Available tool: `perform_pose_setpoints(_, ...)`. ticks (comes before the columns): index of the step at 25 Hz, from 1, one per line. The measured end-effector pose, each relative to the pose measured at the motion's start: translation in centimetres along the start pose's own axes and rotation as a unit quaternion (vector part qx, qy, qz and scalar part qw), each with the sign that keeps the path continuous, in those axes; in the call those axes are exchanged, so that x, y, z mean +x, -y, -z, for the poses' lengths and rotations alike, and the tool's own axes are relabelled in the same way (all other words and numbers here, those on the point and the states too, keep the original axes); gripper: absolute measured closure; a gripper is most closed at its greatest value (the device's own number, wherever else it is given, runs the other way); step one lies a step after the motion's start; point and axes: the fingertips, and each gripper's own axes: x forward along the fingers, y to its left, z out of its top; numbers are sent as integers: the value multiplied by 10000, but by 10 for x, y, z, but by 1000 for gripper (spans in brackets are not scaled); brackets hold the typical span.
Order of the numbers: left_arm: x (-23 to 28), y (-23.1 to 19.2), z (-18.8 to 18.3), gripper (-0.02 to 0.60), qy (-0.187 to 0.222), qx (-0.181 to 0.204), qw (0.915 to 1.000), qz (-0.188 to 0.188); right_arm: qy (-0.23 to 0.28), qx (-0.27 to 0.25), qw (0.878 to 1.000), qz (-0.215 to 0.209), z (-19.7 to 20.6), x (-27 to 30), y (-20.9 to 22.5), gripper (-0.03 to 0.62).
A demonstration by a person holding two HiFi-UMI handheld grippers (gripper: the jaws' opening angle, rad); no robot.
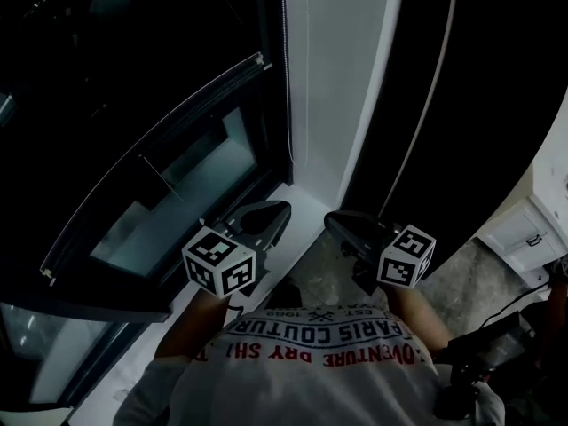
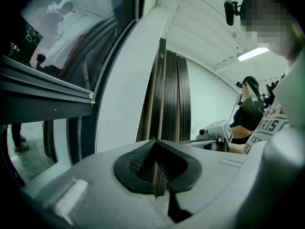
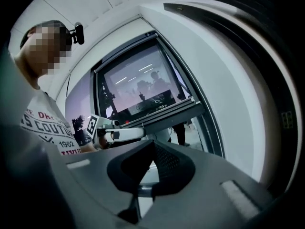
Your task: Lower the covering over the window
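Left tool and right tool are both closed, gripping nothing, apart over the sill. Window left, white wall ahead.

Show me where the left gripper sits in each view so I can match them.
Head view: left gripper, lower centre-left, shut.
Left gripper view: its own closed jaws, bottom centre.
Right gripper view: left of centre, mid-height.
Shared landmark: the printed T-shirt, at bottom, right edge and left edge respectively.
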Motion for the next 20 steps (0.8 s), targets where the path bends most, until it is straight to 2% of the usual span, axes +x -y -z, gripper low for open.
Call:
perform_pose_setpoints(3, 10, -42, -10, 580, 66, -53, 9999, -66, -43, -53, 9999, 82, -8, 34, 23, 589)
perform_pose_setpoints(10, 39, -116, -31, 580, -44, 198, 9998, -80, 20, -303, 9989, 363, -51, 107, 76, 589)
perform_pose_setpoints(20, 66, -169, -60, 580, 6, 378, 9992, 119, 173, -426, 9961, 748, -84, 166, 126, 589)
